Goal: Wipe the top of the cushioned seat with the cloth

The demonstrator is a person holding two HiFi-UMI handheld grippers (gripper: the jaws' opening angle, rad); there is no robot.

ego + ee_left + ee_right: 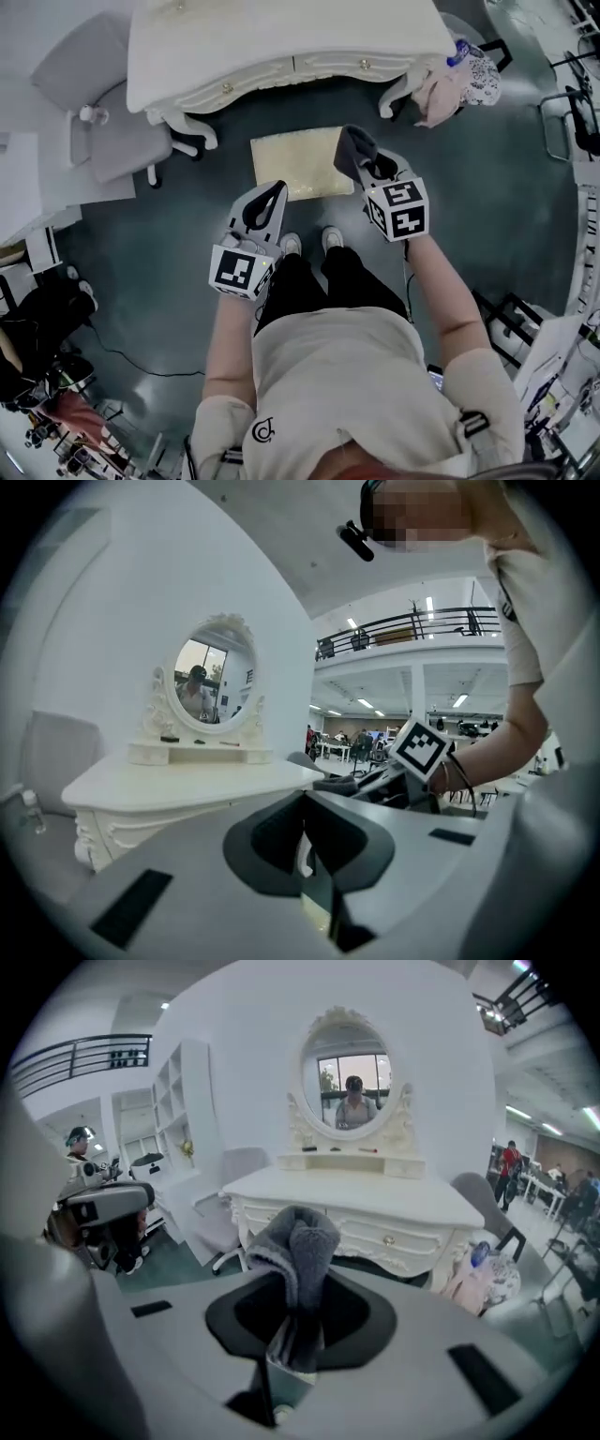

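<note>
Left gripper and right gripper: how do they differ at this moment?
The right gripper is clamped on a folded grey cloth; the left gripper has its jaws together on nothing. The right gripper is held farther forward, by the right edge of the pale yellow cushioned seat; the left gripper reaches only its near edge. Both point toward the white dressing table.

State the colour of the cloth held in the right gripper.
Grey. The cloth shows best in the right gripper view.
</note>
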